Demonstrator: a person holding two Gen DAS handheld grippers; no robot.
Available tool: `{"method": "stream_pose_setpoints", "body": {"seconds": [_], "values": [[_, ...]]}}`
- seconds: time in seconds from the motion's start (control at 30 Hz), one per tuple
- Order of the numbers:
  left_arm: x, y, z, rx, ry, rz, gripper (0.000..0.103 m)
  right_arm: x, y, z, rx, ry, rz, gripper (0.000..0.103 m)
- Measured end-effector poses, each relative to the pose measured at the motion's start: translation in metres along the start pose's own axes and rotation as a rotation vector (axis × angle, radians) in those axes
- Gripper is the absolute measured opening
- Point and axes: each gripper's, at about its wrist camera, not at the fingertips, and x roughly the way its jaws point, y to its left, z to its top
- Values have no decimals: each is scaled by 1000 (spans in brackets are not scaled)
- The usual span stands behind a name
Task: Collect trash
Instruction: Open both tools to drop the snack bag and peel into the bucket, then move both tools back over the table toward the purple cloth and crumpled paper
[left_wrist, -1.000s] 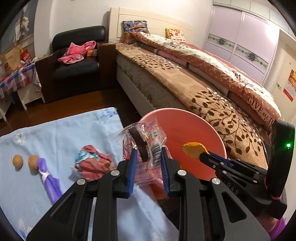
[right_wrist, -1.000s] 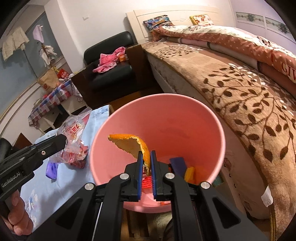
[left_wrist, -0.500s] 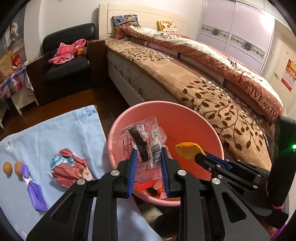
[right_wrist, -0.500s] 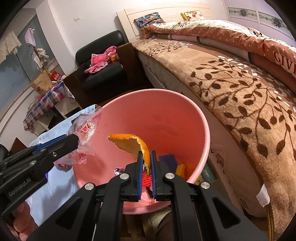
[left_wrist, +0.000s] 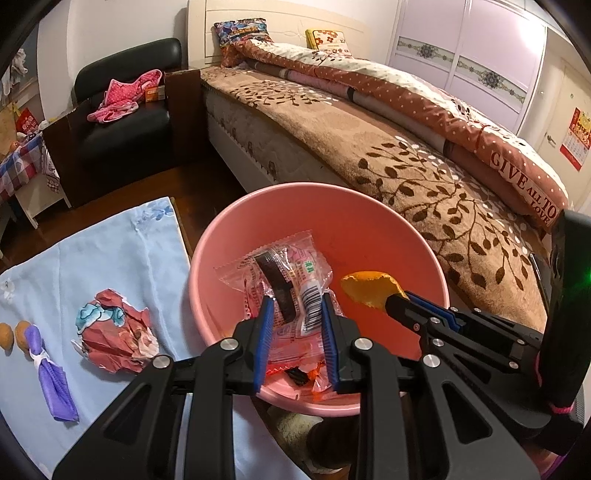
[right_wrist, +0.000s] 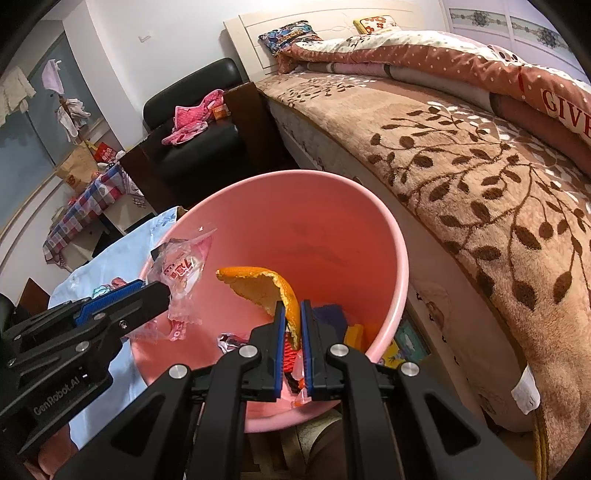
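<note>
Both grippers are hanging over the pink bin (left_wrist: 373, 210) with trash in their grip.

The left gripper (left_wrist: 297, 308) is pinching a clear snack wrapper (left_wrist: 291, 280) above the bin's near-left side; the right gripper (right_wrist: 291, 314), nearly closed, is clamping an orange peel (right_wrist: 264, 286) over its middle. A crumpled red paper (left_wrist: 114, 338) is lying on the blue cloth (left_wrist: 122, 254) left of the bin.

A bedroom with white walls (left_wrist: 122, 26) and dark wooden floor (left_wrist: 155, 184); a bed (left_wrist: 332, 147) with leaf-patterned brown cover and cream headboard (left_wrist: 280, 26) beside a black leather armchair (left_wrist: 125, 122); lilac wardrobe doors (left_wrist: 461, 48) behind; a checked-cloth table (right_wrist: 85, 210) at left.
</note>
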Motion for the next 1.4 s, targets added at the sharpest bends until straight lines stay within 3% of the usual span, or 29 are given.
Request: {"method": "stream_pose_setpoints", "body": {"seconds": [0.3,0.47,0.63,0.9,1.4], "values": [[6,-1,-1,-2,29,5,27,1,-1,0,0,3,-1,8],[7,-1,-1,-13,32,5,39,1,-1,0,1,2,-3,8],[6,1,-1,-17,28,9,40,2,-2,-1,4,-6,-10,8],[-2,4,-1,-34,18,9,40,-3,1,-1,4,-15,-12,27],[-27,16,-8,-66,-4,25,40,-21,19,-4,-35,-31,8,28]]}}
